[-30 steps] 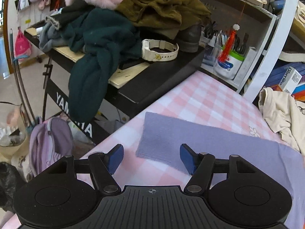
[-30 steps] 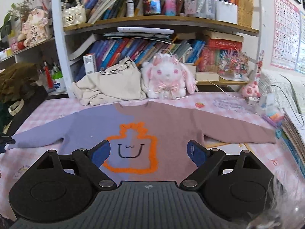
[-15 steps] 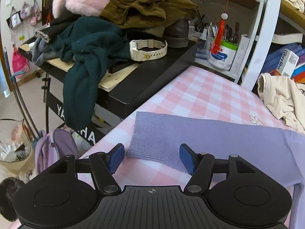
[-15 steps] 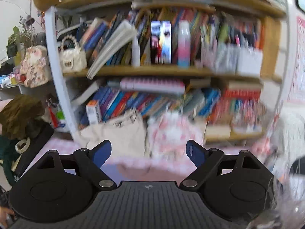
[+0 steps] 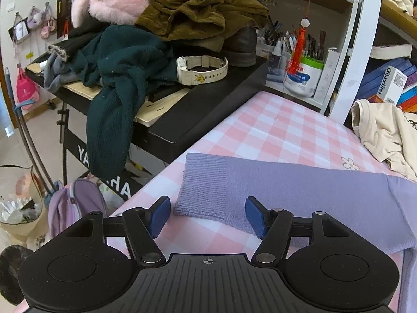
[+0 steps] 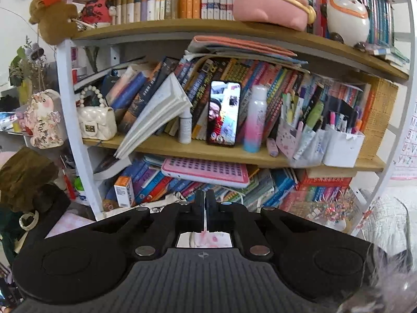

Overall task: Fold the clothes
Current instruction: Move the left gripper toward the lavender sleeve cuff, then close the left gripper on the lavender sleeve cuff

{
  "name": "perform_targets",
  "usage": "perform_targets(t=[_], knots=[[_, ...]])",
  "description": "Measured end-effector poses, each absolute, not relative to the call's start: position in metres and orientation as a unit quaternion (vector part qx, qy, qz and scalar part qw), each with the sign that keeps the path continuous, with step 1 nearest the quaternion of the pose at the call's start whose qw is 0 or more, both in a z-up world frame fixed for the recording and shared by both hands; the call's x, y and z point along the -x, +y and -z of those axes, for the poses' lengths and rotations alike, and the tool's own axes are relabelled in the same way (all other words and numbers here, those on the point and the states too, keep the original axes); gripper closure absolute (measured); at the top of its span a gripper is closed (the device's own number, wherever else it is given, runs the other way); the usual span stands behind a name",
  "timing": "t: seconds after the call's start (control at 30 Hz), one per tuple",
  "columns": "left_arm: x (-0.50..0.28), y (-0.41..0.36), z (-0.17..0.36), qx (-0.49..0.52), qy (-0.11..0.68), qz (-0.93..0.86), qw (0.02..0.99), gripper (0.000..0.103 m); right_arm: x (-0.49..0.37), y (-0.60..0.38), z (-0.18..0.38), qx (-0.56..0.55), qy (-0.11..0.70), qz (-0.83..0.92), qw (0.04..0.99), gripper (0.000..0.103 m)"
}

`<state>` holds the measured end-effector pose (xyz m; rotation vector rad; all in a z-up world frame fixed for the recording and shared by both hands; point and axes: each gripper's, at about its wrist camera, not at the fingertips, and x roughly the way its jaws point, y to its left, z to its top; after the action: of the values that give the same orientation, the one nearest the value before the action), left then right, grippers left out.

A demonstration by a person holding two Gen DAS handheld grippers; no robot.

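While the lilac sleeve of the sweater lies flat on the pink checked tablecloth, the left gripper hangs just above its ribbed cuff with its blue pads spread apart, nothing pinched between them. One pad stands over bare cloth just beside the cuff's end, the other over the sleeve's near edge. Beyond the cuff, off the table's edge, a black keyboard carries a heap of clothes and a white watch. A cream garment lies crumpled on the tablecloth beyond the sleeve, against the bookshelf.

Seen from the right wrist, the right gripper has just snapped closed; its fingers meet with nothing between them, and it points at the bookshelf, where a phone leans against the books. The sweater is out of that view.
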<state>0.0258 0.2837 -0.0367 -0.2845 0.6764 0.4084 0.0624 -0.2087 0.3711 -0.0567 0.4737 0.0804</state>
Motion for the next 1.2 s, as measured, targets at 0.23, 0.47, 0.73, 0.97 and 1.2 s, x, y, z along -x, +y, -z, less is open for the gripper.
perform_targets(t=[0.23,0.47,0.73,0.97,1.2], knots=[[-0.026,0.286,0.036,0.141,0.329,-0.194,0.913,0.04,-0.064,-0.207,-0.371,0.005,0.243,-0.05,0.969,0.101],[-0.025,0.286,0.036,0.146,0.327,-0.196,0.913,0.042,-0.06,-0.208,-0.362,0.003,0.238,-0.04,0.97,0.054],[-0.022,0.288,0.036,0.152,0.322,-0.203,0.912,0.048,-0.045,-0.204,-0.345,0.002,0.229,-0.037,0.973,0.016],[-0.018,0.292,0.036,0.16,0.315,-0.215,0.911,0.064,-0.024,-0.196,-0.326,0.037,0.226,-0.046,0.972,0.016],[-0.01,0.313,0.039,0.209,0.299,-0.208,0.907,0.097,-0.007,-0.195,-0.317,0.044,0.224,-0.053,0.972,0.015]])
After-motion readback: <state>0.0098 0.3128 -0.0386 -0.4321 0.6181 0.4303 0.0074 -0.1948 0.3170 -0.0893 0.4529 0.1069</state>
